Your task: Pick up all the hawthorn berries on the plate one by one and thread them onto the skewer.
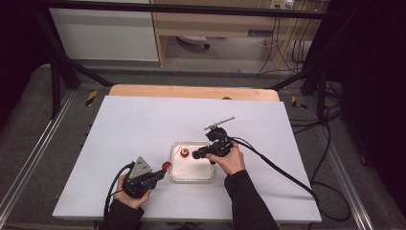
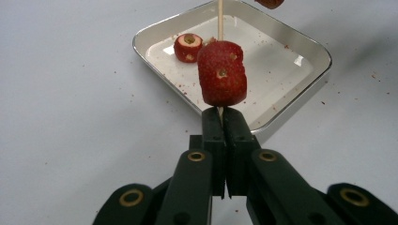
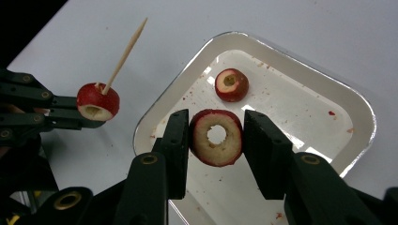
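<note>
We see the left gripper pinching the skewer with one fruit piece on it, just off the tray rim. Right gripper clamps the cored ring above the tray (bare table all around); a third piece sits inside.

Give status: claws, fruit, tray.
Left claw shut on skewer carrying one fruit piece. Right claw shut on cored fruit ring over tray. One piece left in tray. Nothing blocking.
</note>
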`<state>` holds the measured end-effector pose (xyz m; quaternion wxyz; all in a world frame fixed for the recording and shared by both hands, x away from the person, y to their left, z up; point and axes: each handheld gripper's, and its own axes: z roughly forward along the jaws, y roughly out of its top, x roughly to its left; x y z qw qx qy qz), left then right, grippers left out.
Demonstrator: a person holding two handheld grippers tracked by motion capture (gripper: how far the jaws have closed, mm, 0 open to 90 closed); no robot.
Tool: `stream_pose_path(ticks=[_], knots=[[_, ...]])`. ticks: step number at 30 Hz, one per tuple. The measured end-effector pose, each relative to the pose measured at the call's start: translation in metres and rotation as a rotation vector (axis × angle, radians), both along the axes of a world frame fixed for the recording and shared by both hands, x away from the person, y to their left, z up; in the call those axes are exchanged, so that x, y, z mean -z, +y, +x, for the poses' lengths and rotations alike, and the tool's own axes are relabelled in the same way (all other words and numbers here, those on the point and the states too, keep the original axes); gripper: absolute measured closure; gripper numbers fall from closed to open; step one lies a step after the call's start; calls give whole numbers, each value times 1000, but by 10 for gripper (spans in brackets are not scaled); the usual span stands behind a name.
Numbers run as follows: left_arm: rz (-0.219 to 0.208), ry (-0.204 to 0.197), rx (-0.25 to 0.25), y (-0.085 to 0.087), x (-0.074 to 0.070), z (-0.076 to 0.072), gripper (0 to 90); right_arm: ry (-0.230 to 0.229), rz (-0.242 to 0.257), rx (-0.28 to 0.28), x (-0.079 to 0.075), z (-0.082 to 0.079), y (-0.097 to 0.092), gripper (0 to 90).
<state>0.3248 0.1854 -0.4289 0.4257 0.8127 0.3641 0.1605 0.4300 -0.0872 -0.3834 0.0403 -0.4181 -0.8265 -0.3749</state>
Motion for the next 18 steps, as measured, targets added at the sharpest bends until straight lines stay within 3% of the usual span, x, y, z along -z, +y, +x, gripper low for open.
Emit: stream_pose_path(ticks=[9,18], knots=[[-12,-7,-10,-2,-1,-2,885,-58,203,87,10,-13,-13,626],[-40,-10,-29,-3,-1,-5,885,-104,363,159,14,-21,-16,626]])
